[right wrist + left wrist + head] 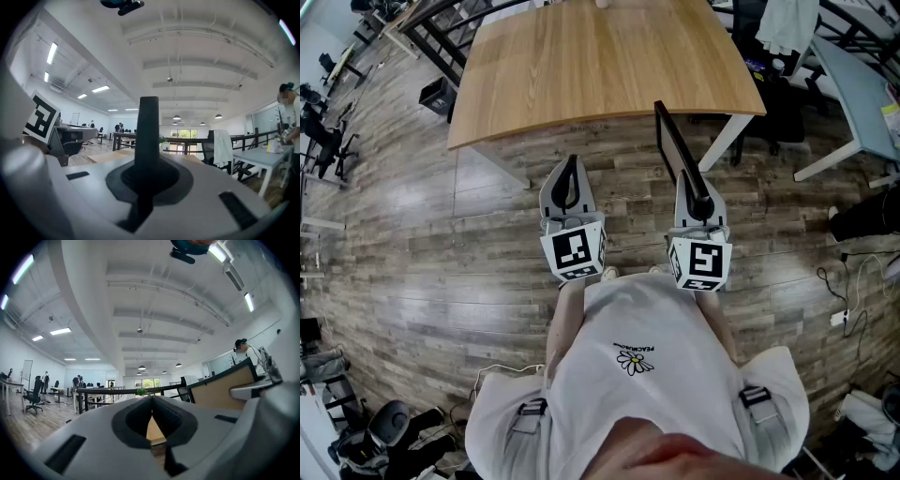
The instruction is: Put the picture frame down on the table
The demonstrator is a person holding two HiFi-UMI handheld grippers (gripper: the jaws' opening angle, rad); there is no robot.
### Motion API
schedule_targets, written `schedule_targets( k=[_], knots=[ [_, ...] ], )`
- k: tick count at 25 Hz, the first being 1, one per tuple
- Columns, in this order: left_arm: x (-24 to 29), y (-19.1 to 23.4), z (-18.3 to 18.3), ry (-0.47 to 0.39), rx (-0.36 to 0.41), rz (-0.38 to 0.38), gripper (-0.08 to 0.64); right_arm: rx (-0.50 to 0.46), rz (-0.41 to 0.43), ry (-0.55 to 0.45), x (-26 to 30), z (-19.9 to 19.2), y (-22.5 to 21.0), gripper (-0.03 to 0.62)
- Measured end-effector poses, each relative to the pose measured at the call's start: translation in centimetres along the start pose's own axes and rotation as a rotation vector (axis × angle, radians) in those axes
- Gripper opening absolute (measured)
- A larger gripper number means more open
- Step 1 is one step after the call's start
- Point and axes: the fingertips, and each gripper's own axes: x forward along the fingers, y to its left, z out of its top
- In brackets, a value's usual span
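Overhead, the head view has the thin black rectangular picture frame (673,141) edge-on in the right tool (697,199), which grips its lower end. The upper end shows against the near edge of the pale wooden table (600,66), by its near right corner. The left tool (570,187) hangs short of that edge.

The left gripper view shows the left tool (152,420) closed on nothing.

The right gripper view shows the picture frame (147,136) pinched upright between the jaws. It looks light, stiff and probably fragile, so holding it by the rim suits it.
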Motion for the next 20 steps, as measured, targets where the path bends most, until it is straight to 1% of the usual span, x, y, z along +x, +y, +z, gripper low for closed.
schedule_targets(
  k=[6,9,11,14,16,20],
  knots=[
    [0.2,-0.1,0.2,-0.002,-0.002,0.003,0.015,-0.008,0.003,-0.007,-0.2,0.2,-0.2,0.018],
    [0.1,-0.7,0.1,0.002,-0.001,0.0,0.016,-0.01,0.046,-0.01,-0.4,0.0,-0.1,0.018],
    [0.1,-1.3,0.2,-0.001,-0.014,-0.011,0.017,0.02,0.081,-0.012,-0.6,-0.3,-0.1,0.018],
    [0.0,-2.1,0.3,-0.003,-0.004,-0.012,0.016,0.075,0.091,-0.014,-1.0,-0.7,-0.8,0.018],
    [0.0,-2.5,0.2,0.001,0.007,-0.005,0.017,0.083,0.094,-0.024,-1.3,-0.7,-1.3,0.018],
    [-0.1,-3.5,0.2,0.007,-0.004,0.011,0.016,0.072,0.116,-0.024,-1.7,-0.9,-2.4,0.018]
  ],
)
